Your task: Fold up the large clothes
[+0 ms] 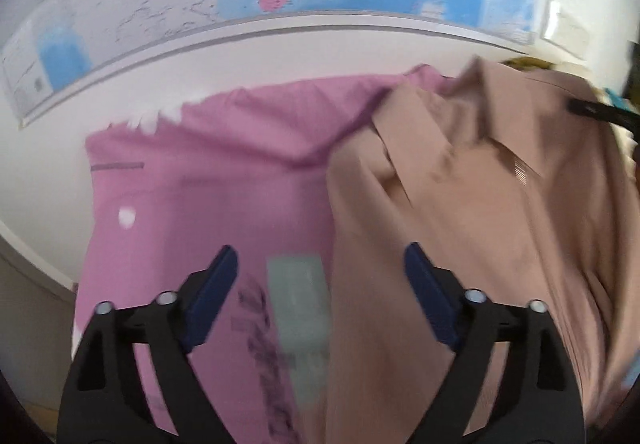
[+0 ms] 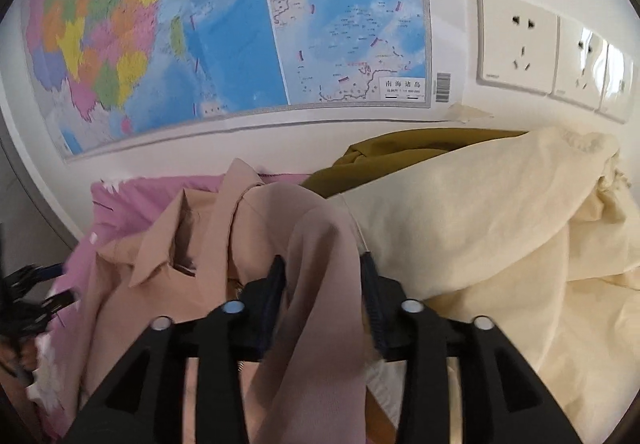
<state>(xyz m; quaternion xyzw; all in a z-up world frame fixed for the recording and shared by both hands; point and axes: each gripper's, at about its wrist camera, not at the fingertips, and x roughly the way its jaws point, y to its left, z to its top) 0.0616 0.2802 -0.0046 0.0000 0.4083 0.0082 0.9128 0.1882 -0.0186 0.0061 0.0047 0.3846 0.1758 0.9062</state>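
The folding is barely getting under way: the beige shirt (image 1: 472,203) is lying rumpled, collar up, filling the right of the left wrist view and overlapping a flat pink cloth (image 1: 208,171). The left gripper (image 1: 320,292) is standing wide open over their border, gripping nothing. The right gripper (image 2: 322,284) is sitting about half open with a soft beige fold draped between its jaws; whether they are pinching it cannot be told. Cream fabric (image 2: 500,224) is bunching at right, olive fabric (image 2: 400,155) behind.
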